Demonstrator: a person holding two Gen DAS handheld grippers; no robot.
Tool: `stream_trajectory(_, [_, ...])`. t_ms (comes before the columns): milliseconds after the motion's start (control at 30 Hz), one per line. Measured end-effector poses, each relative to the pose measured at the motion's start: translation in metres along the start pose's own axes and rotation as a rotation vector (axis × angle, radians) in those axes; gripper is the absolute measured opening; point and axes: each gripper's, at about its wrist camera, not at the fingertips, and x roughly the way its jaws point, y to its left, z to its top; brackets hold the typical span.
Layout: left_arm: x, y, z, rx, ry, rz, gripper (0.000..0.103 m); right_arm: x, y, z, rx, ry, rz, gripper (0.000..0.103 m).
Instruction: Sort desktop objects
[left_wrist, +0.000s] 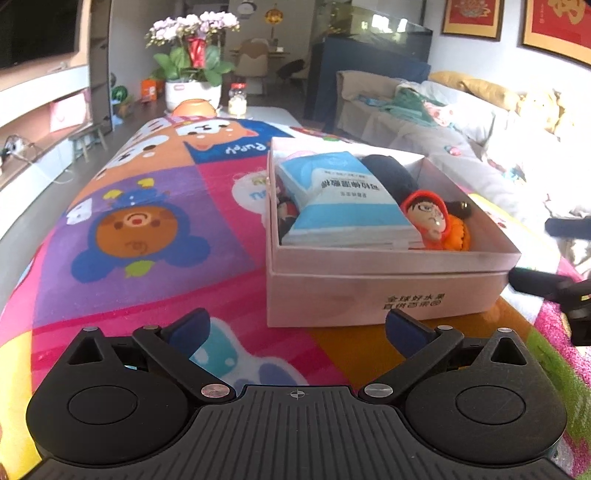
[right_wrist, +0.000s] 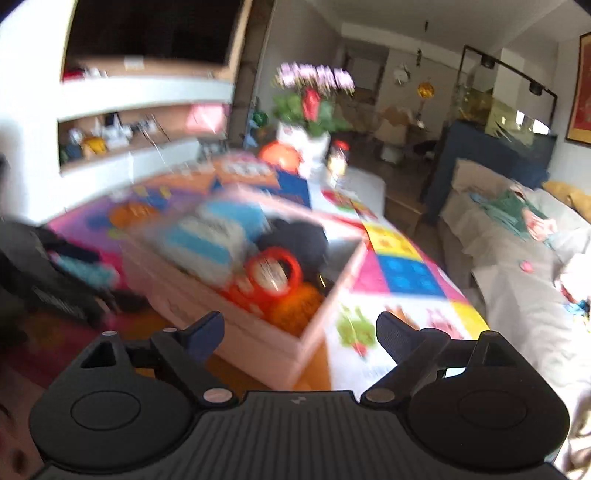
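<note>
box (left_wrist: 376, 291) pink cardboard, right of centre in left view, on cartoon-print desk (left_wrist: 147, 229); holds tissue pack (left_wrist: 340, 199), soft doll (left_wrist: 432, 221), dark bundle (left_wrist: 388, 173). contents look light, squashy (doll easiest: pinch hood). left gripper (left_wrist: 295, 332) fingers wide, empty; right gripper (right_wrist: 299, 332) fingers wide, empty.

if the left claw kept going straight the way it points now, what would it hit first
Most likely the near wall of the pink box, toward its left corner. The left claw is open and empty, with only cartoon mat before the box; depth is uncertain.
</note>
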Motion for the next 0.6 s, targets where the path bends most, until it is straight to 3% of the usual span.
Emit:
stream_trajectory(100, [-0.002,-0.003,-0.004,0.007,0.017,0.031,0.103,0.026,-0.001,-0.005,-0.005,0.039,-0.036,0.093])
stream_trajectory(167, [-0.004,-0.005,-0.007,0.011,0.023,0.055,0.103,0.039,0.000,-0.002,0.005,0.033,-0.005,0.093])
stream_trajectory(333, [-0.008,-0.013,-0.017,0.011,0.075,0.089,0.103,0.053,0.012,-0.001,0.044,0.005,-0.022,0.093])
stream_trajectory(433, [-0.006,-0.020,-0.026,0.026,0.071,0.108,0.103,0.044,0.010,-0.009,0.111,0.012,0.015,0.103])
stream_trajectory(600, [-0.002,-0.029,-0.033,0.001,0.018,0.164,0.103,0.033,0.006,-0.035,0.175,0.139,0.011,0.103])
